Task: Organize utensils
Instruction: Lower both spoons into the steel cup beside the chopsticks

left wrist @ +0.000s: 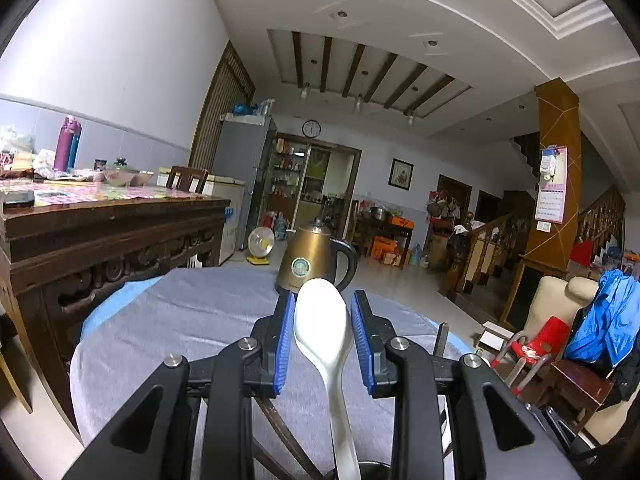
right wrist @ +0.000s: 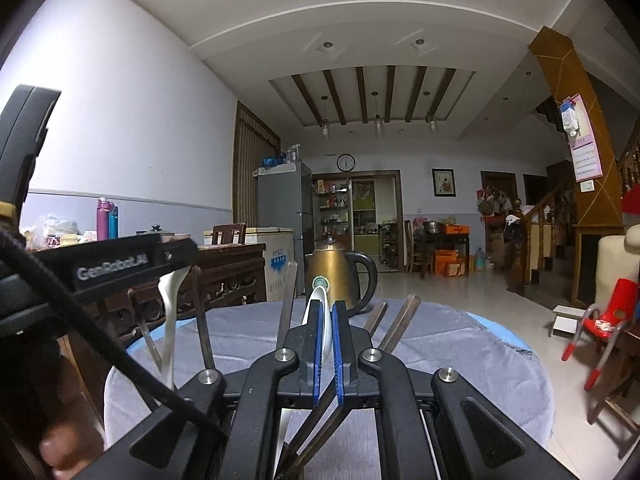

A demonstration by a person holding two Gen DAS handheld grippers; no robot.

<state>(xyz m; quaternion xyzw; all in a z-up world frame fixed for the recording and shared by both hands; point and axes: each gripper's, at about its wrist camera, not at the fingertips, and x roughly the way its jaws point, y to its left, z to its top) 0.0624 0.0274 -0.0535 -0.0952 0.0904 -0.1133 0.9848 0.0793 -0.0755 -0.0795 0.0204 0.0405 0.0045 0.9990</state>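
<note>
In the left wrist view a white spoon stands upright between the blue pads of my left gripper; the pads stand apart from its bowl, and its handle drops toward a dark holder rim at the bottom edge. In the right wrist view my right gripper is shut on a second white spoon, bowl up. Dark chopsticks stick up around it. The left gripper body shows at left above the first spoon.
A round table with a grey cloth lies under both grippers. A bronze electric kettle stands at its far edge; it also shows in the right wrist view. A carved wooden sideboard stands left, a red chair right.
</note>
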